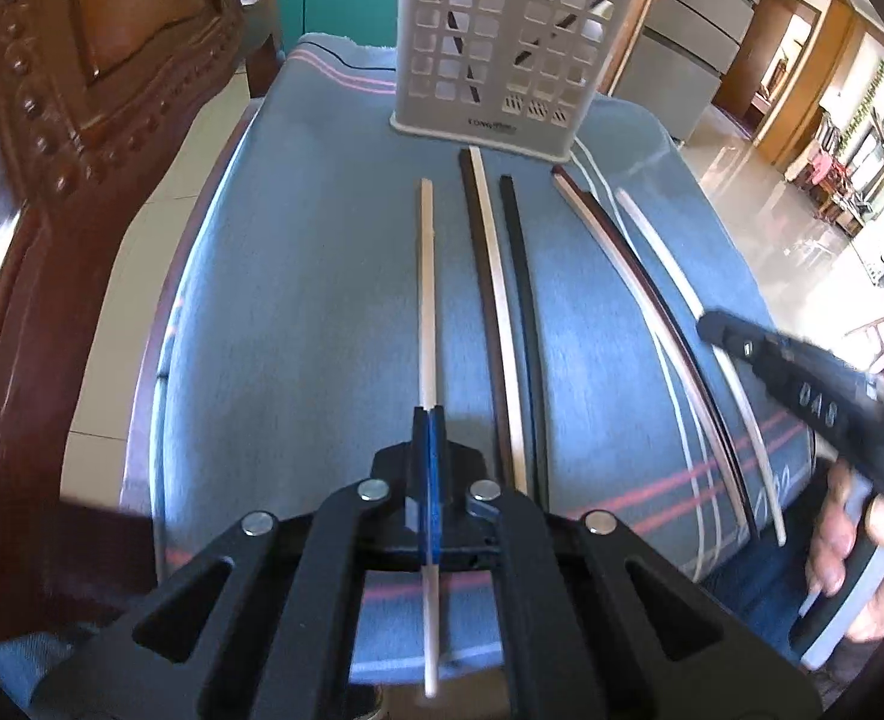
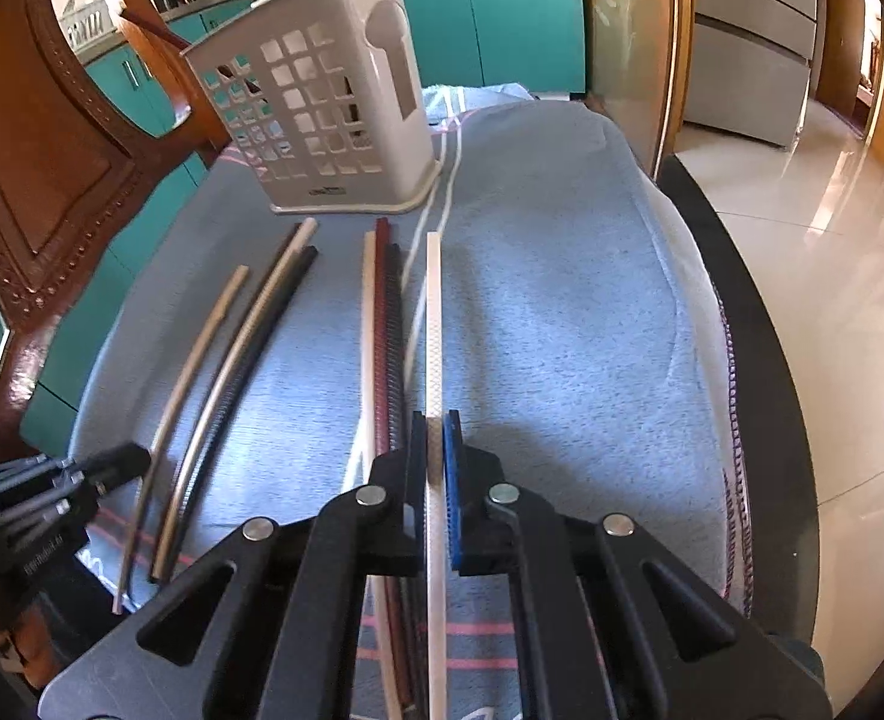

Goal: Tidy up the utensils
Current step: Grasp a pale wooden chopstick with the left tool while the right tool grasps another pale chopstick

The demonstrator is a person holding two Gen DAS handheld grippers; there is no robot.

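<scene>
Several chopsticks, pale and dark, lie lengthwise on a blue towel [image 1: 322, 312] in front of a grey slotted utensil holder [image 1: 496, 42]. My left gripper [image 1: 429, 420] is shut on the leftmost pale chopstick [image 1: 427, 276], which runs through the blue pads and points at the holder. In the right wrist view my right gripper [image 2: 436, 420] is shut on the rightmost white textured chopstick [image 2: 434, 324]. The holder [image 2: 322, 114] stands beyond it, with a few dark chopsticks inside. Each gripper shows in the other's view: the right gripper [image 1: 712, 324] and the left gripper [image 2: 136, 456].
A pale and dark pair [image 1: 496, 312] and a black chopstick [image 1: 526, 324] lie between the two held ones, and a pale and red-brown pair [image 2: 379, 336] sits beside my right gripper. A carved wooden chair [image 1: 52, 138] stands at the left. Tiled floor [image 2: 832, 276] lies to the right.
</scene>
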